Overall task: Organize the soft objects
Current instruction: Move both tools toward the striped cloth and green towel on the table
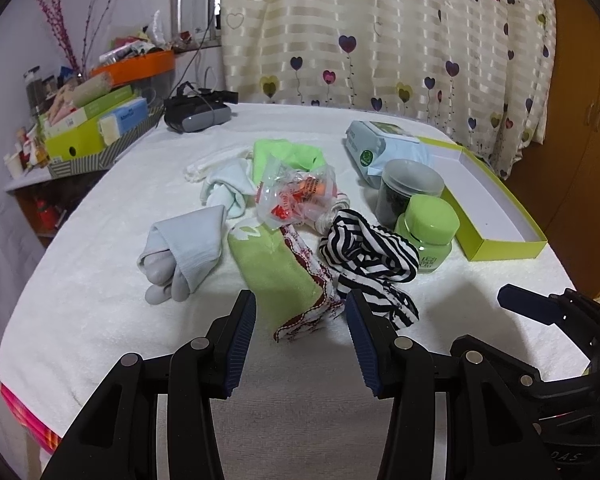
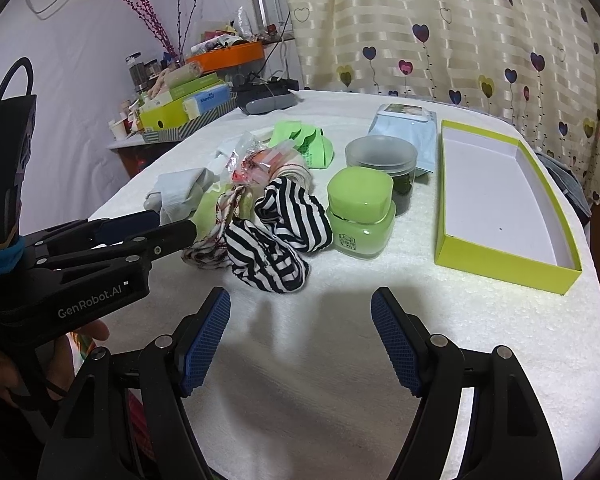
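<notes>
I judge the sorting barely begun. From the left, a pale grey folded sock (image 1: 188, 246), a light green cloth with red-patterned trim (image 1: 278, 276) and a black-and-white striped fabric bundle (image 1: 370, 254) all lie loose on the white towel-covered tabletop (image 1: 100, 312). My left hand-held gripper (image 1: 300, 312) is spread just short of the green cloth; my right hand-held gripper (image 2: 300, 312) is spread too, holding nothing. The lime-green cardboard box (image 2: 536, 268) at far right looks empty.

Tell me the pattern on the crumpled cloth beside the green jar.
Black and white stripes on the crumpled cloth, clearest in the right wrist view, left of the green jar.
</notes>
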Motion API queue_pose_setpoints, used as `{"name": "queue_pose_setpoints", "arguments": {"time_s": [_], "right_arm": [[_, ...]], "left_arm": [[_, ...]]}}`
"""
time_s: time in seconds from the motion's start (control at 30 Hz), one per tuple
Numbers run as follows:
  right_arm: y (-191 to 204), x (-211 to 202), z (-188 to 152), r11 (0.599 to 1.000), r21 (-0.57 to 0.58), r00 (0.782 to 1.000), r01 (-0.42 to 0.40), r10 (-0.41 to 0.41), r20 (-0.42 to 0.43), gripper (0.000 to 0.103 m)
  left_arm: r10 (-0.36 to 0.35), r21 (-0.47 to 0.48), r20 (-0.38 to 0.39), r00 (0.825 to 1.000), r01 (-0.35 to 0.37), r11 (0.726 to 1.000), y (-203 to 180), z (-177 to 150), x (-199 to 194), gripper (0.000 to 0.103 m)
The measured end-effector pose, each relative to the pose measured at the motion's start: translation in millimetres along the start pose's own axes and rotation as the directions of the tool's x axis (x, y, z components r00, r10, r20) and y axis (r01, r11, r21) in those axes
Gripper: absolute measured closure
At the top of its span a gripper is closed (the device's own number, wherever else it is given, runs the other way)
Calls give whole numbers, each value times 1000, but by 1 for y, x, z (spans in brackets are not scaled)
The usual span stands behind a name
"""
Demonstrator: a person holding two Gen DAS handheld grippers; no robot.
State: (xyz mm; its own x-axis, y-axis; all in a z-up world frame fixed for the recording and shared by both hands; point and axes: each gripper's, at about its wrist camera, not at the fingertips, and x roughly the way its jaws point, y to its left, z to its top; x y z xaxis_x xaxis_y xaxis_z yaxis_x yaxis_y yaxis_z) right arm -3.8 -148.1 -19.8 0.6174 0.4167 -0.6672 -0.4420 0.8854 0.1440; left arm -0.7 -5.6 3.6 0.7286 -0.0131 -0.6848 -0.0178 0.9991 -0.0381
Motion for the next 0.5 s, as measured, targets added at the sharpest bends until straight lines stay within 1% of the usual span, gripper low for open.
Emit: {"name": "queue_pose_setpoints", "arguments": {"time_s": [0.17, 0.27, 0.5], "right_arm": [[1, 0, 1, 1000, -1, 1000, -4, 4, 2, 30], [2, -1, 2, 1000, -2, 1000, -5, 5, 4, 30], [3, -1, 3, 1000, -5, 1000, -6, 6, 3, 30]], "left_arm": [[13, 5, -14, 1000, -13, 1000, 0, -1, 1, 57], [-8, -9, -17, 1000, 8, 1000, 3, -1, 0, 57], [-7, -10, -19, 1000, 6, 1000, 2, -2, 1, 57]]}}
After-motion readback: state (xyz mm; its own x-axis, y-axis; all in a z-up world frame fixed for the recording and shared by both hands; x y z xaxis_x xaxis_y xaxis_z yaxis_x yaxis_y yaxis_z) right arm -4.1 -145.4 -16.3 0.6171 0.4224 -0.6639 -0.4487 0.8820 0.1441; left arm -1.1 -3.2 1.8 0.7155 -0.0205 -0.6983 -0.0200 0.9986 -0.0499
